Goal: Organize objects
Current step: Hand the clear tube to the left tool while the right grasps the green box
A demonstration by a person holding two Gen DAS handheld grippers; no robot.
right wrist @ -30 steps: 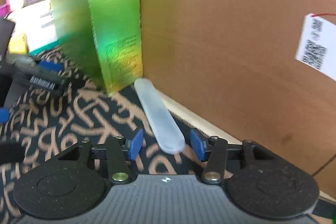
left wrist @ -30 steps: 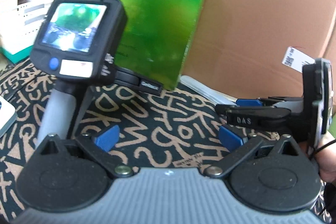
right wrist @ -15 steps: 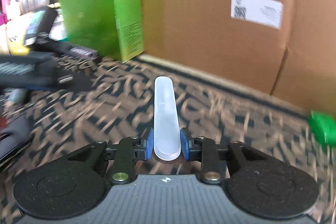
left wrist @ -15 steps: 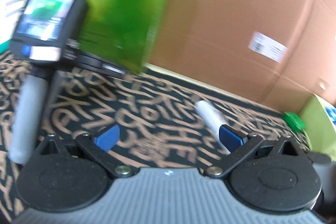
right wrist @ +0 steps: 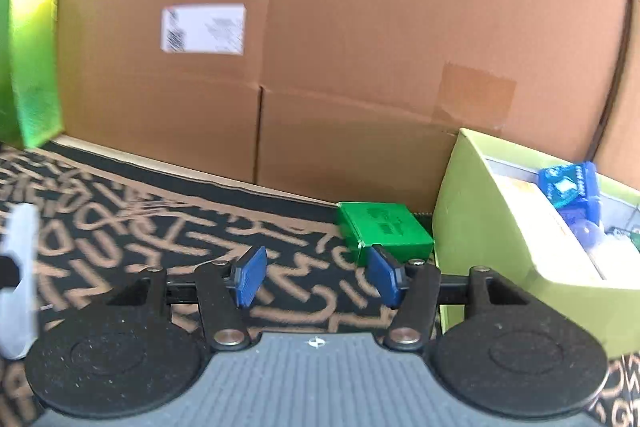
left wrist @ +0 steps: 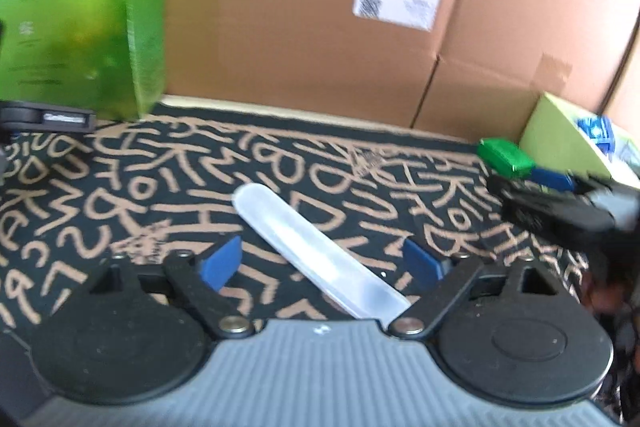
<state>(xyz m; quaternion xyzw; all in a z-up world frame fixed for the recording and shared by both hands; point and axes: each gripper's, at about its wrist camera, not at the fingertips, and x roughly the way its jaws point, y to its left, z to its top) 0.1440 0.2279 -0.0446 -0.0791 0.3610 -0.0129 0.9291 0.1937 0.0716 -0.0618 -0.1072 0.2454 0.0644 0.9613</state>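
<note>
A translucent white case [left wrist: 280, 223] lies slantwise on the black cloth with tan letters [left wrist: 140, 187]. My left gripper [left wrist: 320, 263] straddles its near end; the jaws are closing, and the blue pads [left wrist: 220, 263] stand clear of the case on both sides. My right gripper [right wrist: 318, 277] is opening with nothing between its fingers, pointing at a small green box [right wrist: 384, 231]. From the left wrist view the right gripper [left wrist: 560, 211] shows as a blurred black shape at the right. In the right wrist view the case [right wrist: 20, 267] sits at the far left edge.
A tall shiny green box [left wrist: 80, 19] stands at the back left against a large cardboard box [left wrist: 320, 47]. A black device part [left wrist: 48, 117] lies at its foot. An open lime-green box [right wrist: 480, 227] holding blue items stands at the right, beside the small green box.
The right gripper drew the white case out from the cardboard box, let it go on the cloth and swung right. The left gripper moved right from the black screen device to over the case.
</note>
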